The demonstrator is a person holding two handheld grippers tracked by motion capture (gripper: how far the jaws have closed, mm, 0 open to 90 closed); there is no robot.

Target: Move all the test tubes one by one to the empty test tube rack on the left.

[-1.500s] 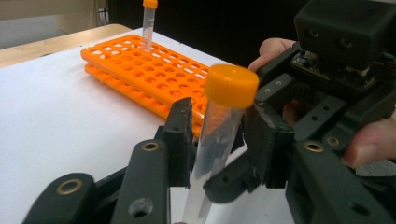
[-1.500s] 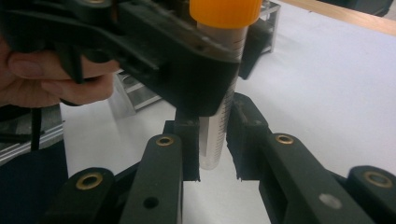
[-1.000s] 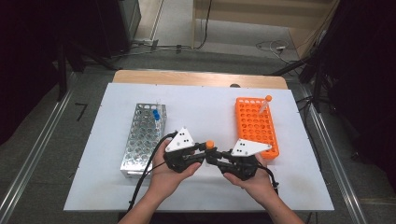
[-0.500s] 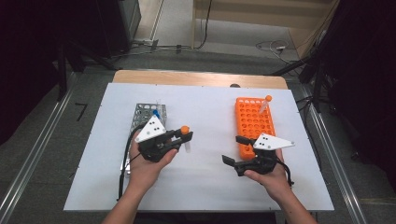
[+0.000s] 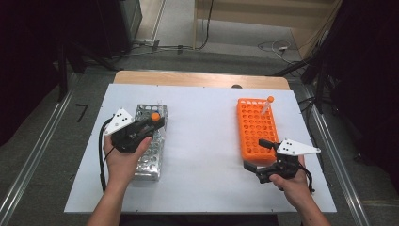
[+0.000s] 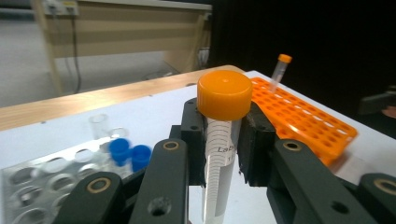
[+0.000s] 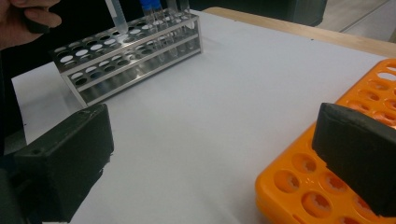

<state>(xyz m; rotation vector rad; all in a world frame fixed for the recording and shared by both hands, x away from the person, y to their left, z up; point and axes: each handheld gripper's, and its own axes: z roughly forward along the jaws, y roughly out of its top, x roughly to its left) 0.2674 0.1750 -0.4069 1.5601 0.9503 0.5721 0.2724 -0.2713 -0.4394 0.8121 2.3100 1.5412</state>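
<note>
In the high view my left gripper (image 5: 155, 123) holds the clear plastic tube with orange screw cap (image 5: 155, 116) upright over the far end of the steel rack (image 5: 151, 162), near the table's left edge, while my right gripper (image 5: 256, 154), just opened wide, is empty beside the orange plastic rack (image 5: 254, 127).

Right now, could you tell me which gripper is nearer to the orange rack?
The right. The right gripper sits at the near end of the orange rack, fingers wide apart; the left gripper, holding an orange-capped tube, is across the table over the metal rack.
</note>
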